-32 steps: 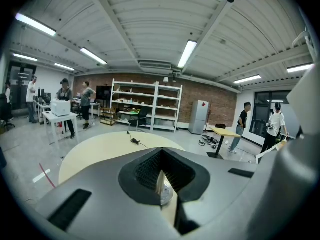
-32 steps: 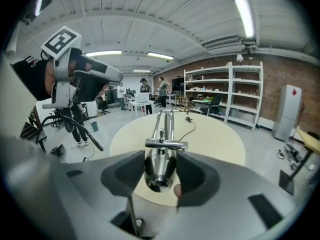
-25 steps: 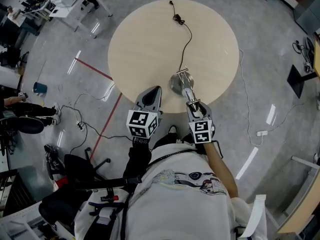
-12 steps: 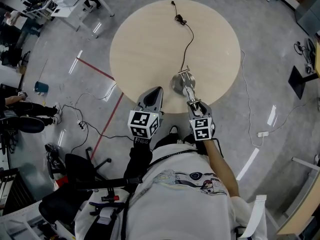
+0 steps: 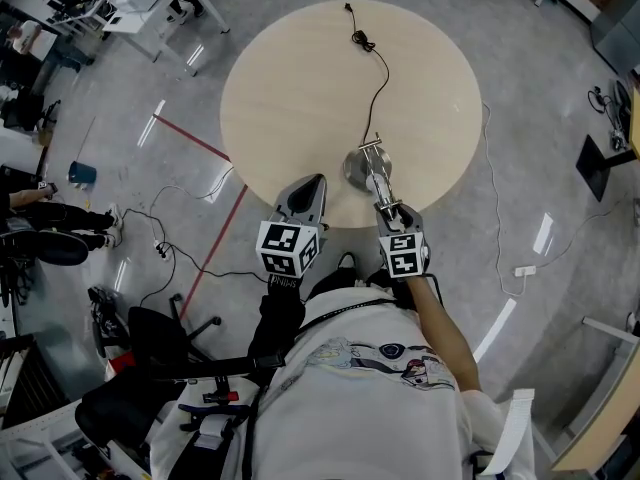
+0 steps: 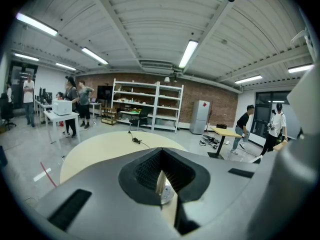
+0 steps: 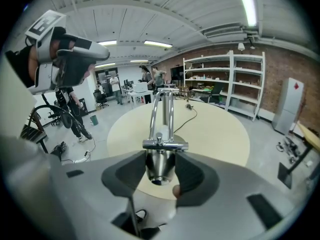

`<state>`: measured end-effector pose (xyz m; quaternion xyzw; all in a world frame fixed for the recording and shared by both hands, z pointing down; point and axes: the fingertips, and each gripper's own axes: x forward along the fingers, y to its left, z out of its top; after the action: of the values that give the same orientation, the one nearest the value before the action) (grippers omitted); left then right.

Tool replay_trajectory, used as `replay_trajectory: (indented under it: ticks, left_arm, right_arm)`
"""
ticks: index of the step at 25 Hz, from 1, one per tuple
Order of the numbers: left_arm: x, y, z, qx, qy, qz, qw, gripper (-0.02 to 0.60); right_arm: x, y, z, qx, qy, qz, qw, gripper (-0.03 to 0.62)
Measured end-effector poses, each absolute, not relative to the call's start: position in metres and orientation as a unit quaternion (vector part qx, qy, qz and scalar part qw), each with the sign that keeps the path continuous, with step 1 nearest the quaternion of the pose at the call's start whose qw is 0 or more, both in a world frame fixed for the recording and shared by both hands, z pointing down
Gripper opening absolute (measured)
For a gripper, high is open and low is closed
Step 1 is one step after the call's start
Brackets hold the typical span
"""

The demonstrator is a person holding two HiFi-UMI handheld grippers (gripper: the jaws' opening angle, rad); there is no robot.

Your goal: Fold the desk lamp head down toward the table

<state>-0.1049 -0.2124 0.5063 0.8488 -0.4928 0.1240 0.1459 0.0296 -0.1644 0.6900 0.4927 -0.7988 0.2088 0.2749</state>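
Right gripper [image 5: 391,210] sits a touch closer to the lamp base [image 5: 356,168] than a second ago, lamp head [image 7: 160,165] moving with it; left gripper [image 5: 309,185] unchanged. Right jaws are clamped on the lamp head, pads on both flanks of the metal cone. Left jaws are closed on nothing, over the round table's [image 5: 290,78] near edge. Base stands just inside that edge, right of centre. Lamp arm's [image 5: 377,180] long axis runs from base toward the person; head is at the edge, mouth facing back and down. Cord [image 5: 376,76] runs to the far edge.
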Motion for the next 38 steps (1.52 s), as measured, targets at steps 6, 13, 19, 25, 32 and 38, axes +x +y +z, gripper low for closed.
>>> replay_trajectory:
  ticks: [6, 13, 19, 25, 32, 38]
  left_arm:
    - [-0.107, -0.213, 0.505, 0.848, -0.494, 0.122, 0.146, -0.002]
    - [-0.108, -0.211, 0.505, 0.847, -0.496, 0.123, 0.148, -0.002]
    - [-0.106, -0.215, 0.502, 0.848, -0.496, 0.12, 0.145, -0.002]
    - [-0.109, -0.221, 0.501, 0.847, -0.5, 0.115, 0.14, -0.002]
    - [-0.109, -0.233, 0.479, 0.849, -0.507, 0.096, 0.115, -0.002]
    - [-0.102, -0.242, 0.457, 0.854, -0.506, 0.079, 0.092, -0.002]
  right_arm:
    - [0.028, -0.165, 0.695, 0.489, -0.797, 0.217, 0.281, 0.187]
    - [0.028, -0.164, 0.697, 0.483, -0.799, 0.223, 0.28, 0.187]
    - [0.029, -0.16, 0.685, 0.448, -0.823, 0.233, 0.259, 0.189]
    - [0.056, -0.155, 0.637, 0.461, -0.836, 0.21, 0.212, 0.189]
    - [0.098, -0.193, 0.538, 0.545, -0.818, 0.121, 0.137, 0.098]
    - [0.109, -0.211, 0.475, 0.583, -0.805, 0.068, 0.09, 0.005]
